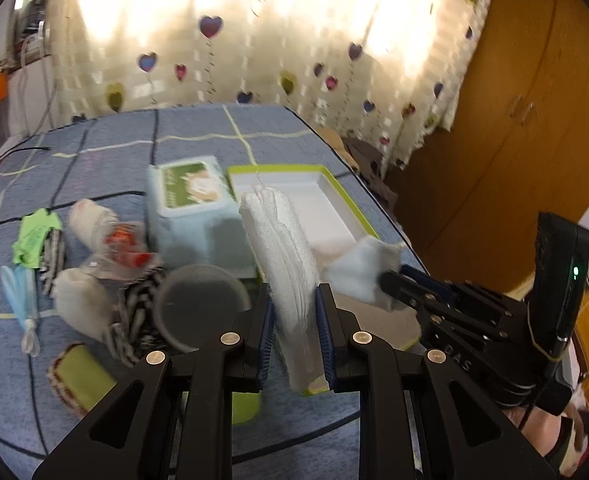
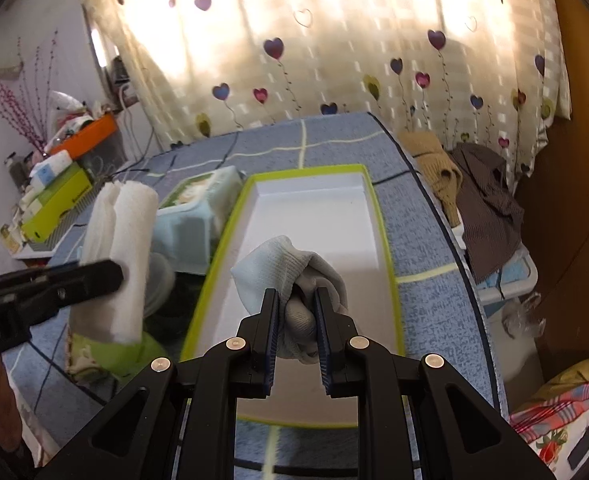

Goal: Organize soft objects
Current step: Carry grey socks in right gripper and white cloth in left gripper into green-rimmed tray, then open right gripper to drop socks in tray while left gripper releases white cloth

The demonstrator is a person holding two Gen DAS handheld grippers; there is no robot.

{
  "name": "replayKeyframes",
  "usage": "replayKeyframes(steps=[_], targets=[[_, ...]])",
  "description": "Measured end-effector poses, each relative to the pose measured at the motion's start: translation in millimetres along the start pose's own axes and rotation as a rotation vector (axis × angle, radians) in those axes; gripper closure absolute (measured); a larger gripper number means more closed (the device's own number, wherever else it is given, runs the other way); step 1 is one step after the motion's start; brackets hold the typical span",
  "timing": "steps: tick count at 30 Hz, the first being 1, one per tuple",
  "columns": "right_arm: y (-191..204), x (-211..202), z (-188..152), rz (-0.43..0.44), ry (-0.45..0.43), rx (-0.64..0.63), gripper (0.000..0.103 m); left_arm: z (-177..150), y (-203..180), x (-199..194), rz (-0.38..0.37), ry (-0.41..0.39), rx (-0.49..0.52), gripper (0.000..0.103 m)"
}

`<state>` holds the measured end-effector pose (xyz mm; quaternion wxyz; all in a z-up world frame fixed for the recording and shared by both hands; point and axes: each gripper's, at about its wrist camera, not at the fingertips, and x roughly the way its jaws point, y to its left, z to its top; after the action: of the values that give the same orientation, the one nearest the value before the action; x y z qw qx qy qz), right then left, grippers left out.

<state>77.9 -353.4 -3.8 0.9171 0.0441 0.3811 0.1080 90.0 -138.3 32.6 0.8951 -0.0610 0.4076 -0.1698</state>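
Black fingers fill the bottom of both views. Going left to right across the bed: a face mask lies at the far left, then a green tag, striped socks and rolled white cloths in a loose heap, a round lid, and a wipes pack standing just beside the tray.

Left gripper has its jaws clamped on a folded towel, held upright by its lower half, the folds running up between the pads. It hangs near the tray's left rim, above the bedding.

Right gripper has its jaws pressed together on a balled sock, pale blue and grey, held over the white floor of the tray, which otherwise looks bare. Whether the sock touches the floor I cannot tell.

Both pieces look light and wholly soft, so weight is no worry; shape is. The towel will likely flop or fan open if gripped at one edge, so a hold across the whole stack of folds, low and central, seems best. The sock ball should stay bundled if pinched through its thick middle; a grip on the loose cuff would probably let it unroll. Neither looks slippery or fragile.

Right of the bed, brown clothes are piled beside a wardrobe.
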Motion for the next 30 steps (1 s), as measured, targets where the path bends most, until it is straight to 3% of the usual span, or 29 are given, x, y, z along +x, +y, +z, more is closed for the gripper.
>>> replayKeyframes(steps=[11,19,30], targets=[[-29.8,28.0,4.1,0.004,0.044,0.035,0.082,5.0,-21.9,57.0,-0.012,0.122,0.028,0.081],[-34.5,21.3,4.8,0.006,0.036,0.028,0.063,5.3,-22.3,87.7,-0.014,0.180,0.018,0.081],[-27.9,-2.1,4.7,-0.022,0.017,0.015,0.054,6.8,-19.3,70.6,-0.026,0.137,-0.003,0.078]])
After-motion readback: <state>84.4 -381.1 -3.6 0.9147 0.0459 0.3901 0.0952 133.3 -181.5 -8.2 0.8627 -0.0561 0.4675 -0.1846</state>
